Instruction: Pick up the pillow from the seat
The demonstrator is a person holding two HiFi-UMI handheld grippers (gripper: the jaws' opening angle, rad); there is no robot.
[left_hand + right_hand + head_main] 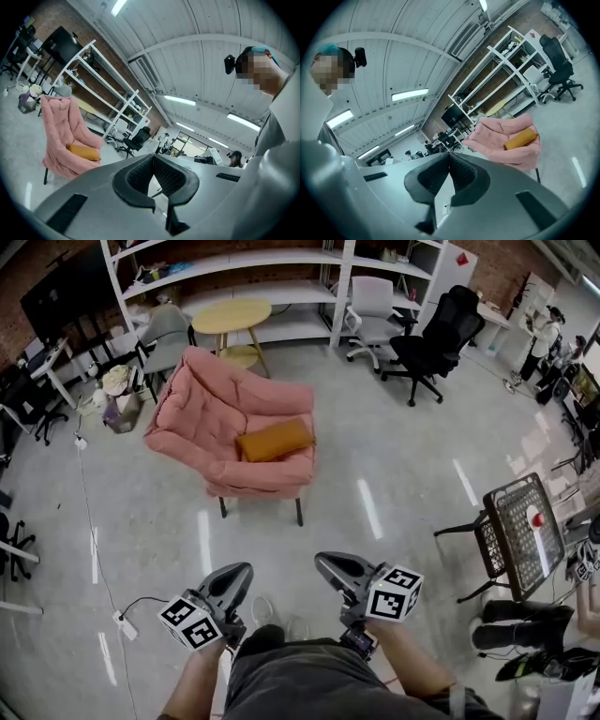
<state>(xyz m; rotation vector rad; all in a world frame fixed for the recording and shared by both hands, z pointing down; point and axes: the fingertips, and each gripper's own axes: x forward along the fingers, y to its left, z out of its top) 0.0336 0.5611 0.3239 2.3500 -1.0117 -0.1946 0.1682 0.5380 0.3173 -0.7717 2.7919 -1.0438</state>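
An orange pillow (pixel 274 440) lies across the seat of a pink padded armchair (pixel 206 409) in the middle of the room. The same pillow (pixel 83 152) shows small at the left of the left gripper view, and the pillow (pixel 520 138) sits on the chair (pixel 499 133) at the right of the right gripper view. My left gripper (pixel 239 572) and right gripper (pixel 324 563) are held low near my body, well short of the chair. Both are shut with nothing between their jaws, the left gripper (pixel 153 158) and the right gripper (pixel 449 155) alike.
A round yellow table (pixel 232 315) and white shelving (pixel 281 263) stand behind the chair. Black and white office chairs (pixel 433 338) are at the back right. A black wire basket stand (pixel 520 535) stands at the right. A cable and power strip (pixel 124 623) lie on the floor at the left.
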